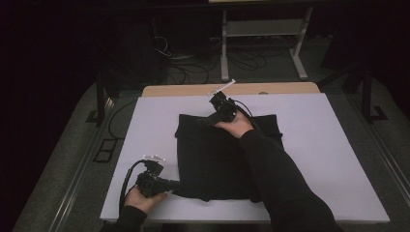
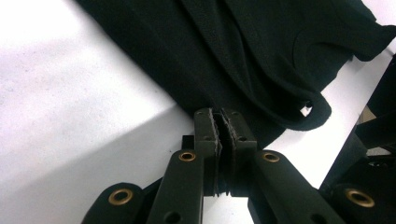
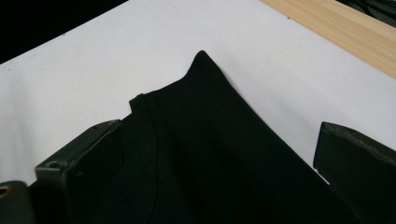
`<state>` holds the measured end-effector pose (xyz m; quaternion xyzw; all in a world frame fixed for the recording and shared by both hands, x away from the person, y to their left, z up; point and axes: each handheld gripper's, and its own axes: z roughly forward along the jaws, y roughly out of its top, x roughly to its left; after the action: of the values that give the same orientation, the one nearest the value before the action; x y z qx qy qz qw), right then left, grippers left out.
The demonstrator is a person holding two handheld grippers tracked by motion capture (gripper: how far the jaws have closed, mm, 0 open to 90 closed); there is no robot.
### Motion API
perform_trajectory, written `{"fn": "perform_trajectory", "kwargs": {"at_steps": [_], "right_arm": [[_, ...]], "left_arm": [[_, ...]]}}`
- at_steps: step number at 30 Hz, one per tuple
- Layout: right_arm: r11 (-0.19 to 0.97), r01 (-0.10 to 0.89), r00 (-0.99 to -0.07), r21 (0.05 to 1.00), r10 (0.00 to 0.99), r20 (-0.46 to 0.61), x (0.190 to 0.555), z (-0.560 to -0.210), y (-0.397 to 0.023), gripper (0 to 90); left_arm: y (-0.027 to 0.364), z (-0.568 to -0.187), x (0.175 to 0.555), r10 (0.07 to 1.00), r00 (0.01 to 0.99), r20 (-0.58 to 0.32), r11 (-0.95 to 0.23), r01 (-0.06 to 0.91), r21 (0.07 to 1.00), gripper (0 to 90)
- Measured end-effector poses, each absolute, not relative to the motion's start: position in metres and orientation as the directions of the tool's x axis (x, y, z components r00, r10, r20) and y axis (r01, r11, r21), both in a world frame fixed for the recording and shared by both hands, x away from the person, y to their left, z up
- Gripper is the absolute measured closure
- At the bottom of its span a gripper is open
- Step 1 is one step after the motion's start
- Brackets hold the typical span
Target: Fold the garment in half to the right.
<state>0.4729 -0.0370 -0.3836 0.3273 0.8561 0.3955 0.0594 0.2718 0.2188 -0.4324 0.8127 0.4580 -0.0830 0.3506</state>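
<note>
The black cloth (image 1: 217, 159) lies flat in the middle of the white table (image 1: 329, 145), the left gripper (image 1: 170, 184) pinches its near corner tight, and the right gripper (image 1: 205, 121) sits wide open over what looks like its far edge.

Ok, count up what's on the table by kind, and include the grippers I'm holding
Black garment: 1
White mat under it: 1
Handheld grippers: 2, the left gripper shut on the garment's near edge, the right gripper open over its far edge
Total: 4
</note>
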Motion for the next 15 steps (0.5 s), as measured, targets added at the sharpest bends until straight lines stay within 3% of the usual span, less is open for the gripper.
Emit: {"fn": "perform_trajectory", "kwargs": {"at_steps": [15], "right_arm": [[0.488,0.514,-0.782,0.706,0.604,0.152,0.486,-0.384,-0.016,1.8]], "left_arm": [[0.219,-0.432,0.272,0.682,0.572,-0.456,-0.338,0.799,0.497,83.6]]}}
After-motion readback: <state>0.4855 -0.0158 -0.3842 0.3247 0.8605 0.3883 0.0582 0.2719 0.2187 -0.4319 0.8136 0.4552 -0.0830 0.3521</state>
